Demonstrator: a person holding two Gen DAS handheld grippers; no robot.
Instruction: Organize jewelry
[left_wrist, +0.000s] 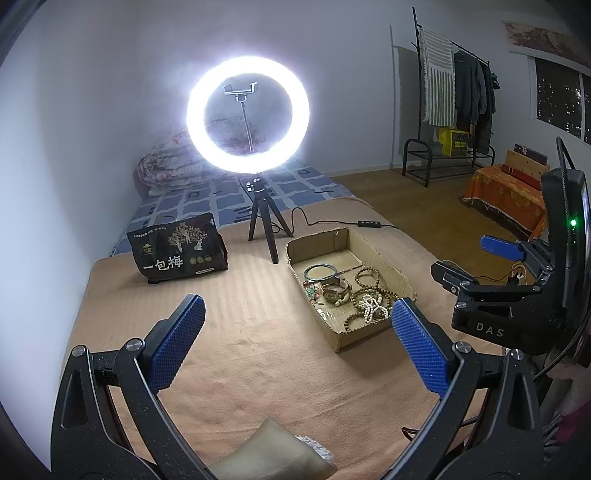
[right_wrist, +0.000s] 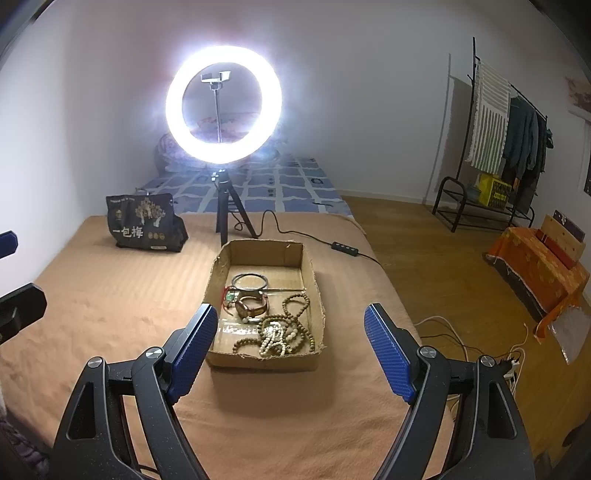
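Note:
A shallow cardboard box (left_wrist: 384, 258) (right_wrist: 221, 266) lies on the tan blanket. In it are a dark bangle (left_wrist: 320, 272) (right_wrist: 249, 281), a brown watch (left_wrist: 336, 291) (right_wrist: 251, 307), brown wooden bead strings (left_wrist: 369, 278) (right_wrist: 295, 306) and a white bead strand (left_wrist: 373, 306) (right_wrist: 274, 339). My left gripper (left_wrist: 299, 310) is open and empty, left of and in front of the box. My right gripper (right_wrist: 291, 317) is open and empty, hovering just in front of the box; it also shows in the left wrist view (left_wrist: 476, 254).
A lit ring light on a tripod (left_wrist: 263, 229) (right_wrist: 225, 218) stands behind the box, its cable and switch (right_wrist: 345, 248) trailing right. A black snack bag (left_wrist: 177, 249) (right_wrist: 142, 223) stands at the back left. The bed edge drops to the wooden floor (right_wrist: 424, 258) on the right.

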